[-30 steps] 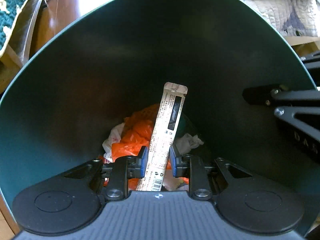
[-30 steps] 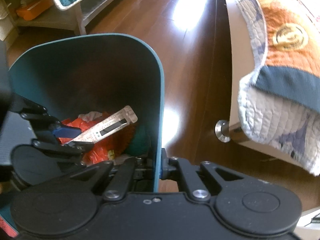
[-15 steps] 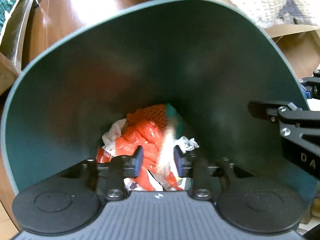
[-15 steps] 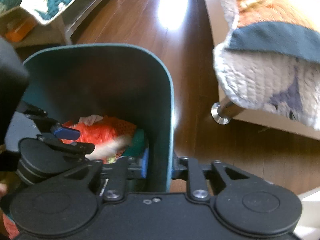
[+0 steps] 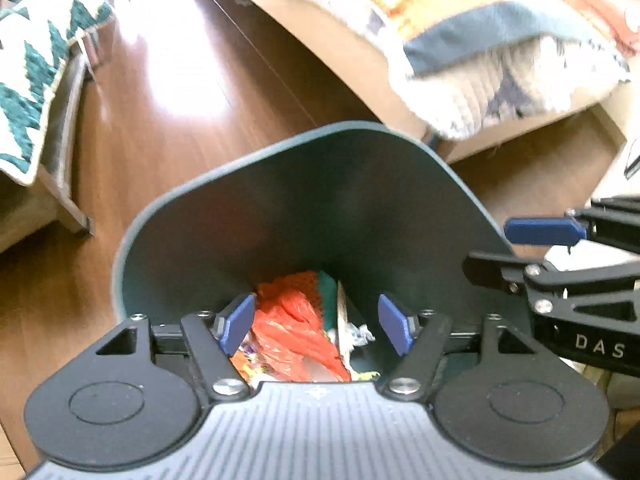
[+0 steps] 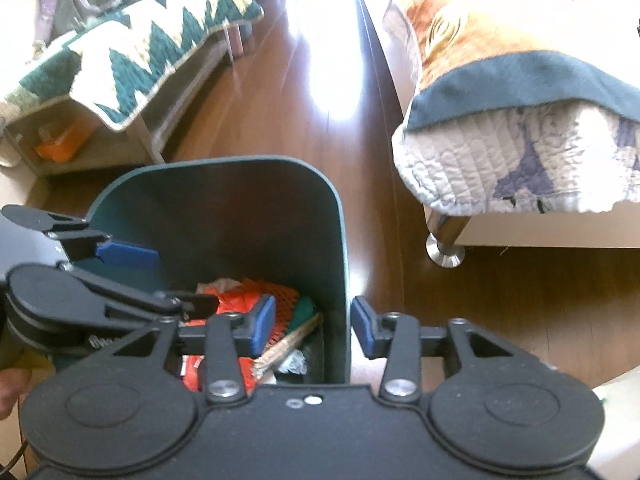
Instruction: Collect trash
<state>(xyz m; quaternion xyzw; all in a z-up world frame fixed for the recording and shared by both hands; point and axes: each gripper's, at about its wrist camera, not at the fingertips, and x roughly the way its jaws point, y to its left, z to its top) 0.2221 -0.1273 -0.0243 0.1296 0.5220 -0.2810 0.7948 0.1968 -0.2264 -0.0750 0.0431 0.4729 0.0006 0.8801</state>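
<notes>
- Surroundings: dark wood floor [image 6: 280, 128] w/ strong glare patch; bed [image 6: 520, 80] on the right w/ orange/teal blanket over a quilted white cover, chrome bed leg [image 6: 446, 240] near the bin's right side. Low bench [image 6: 132, 80] on the left under a green-and-cream zigzag throw; orange box [image 6: 60, 144] on its lower shelf.
- Teal bin [image 6: 256, 208] stood on the floor betw. bench and bed, open top facing both cams.
- Trash in bin: orange plastic bag [image 5: 296, 320], orange netting, crumpled white paper, bit of green. Long pale carton strip [image 6: 288, 344] lay loose inside, leaning toward the bin's right wall, touching neither tool.
- In the way: bin's right wall stood betw. the right tool's pads; left tool's arm crossed part of the bin mouth in right-wrist view.
- Left gripper [image 5: 316, 324]: above bin mouth, pointing steeply down into it. Jaws just been opening, now wide; nothing betw. pads but air, trash well below.
- Right gripper [image 6: 312, 328]: at bin's right rim, angled down. Jaws just been opening, about half spread; blue pads sat either side of the wall, visible gap each side, so not clamping it.
- In left-wrist view the right tool came in from the right edge, one blue pad [image 5: 544, 232] showing by the rim.
- Writing: white letters "DAS" on the right tool's black body [image 5: 600, 348], rest cut off. Print on strip too blurred to read.
- Bit of a person's hand [image 6: 10, 392] at left edge, right-wrist view.
</notes>
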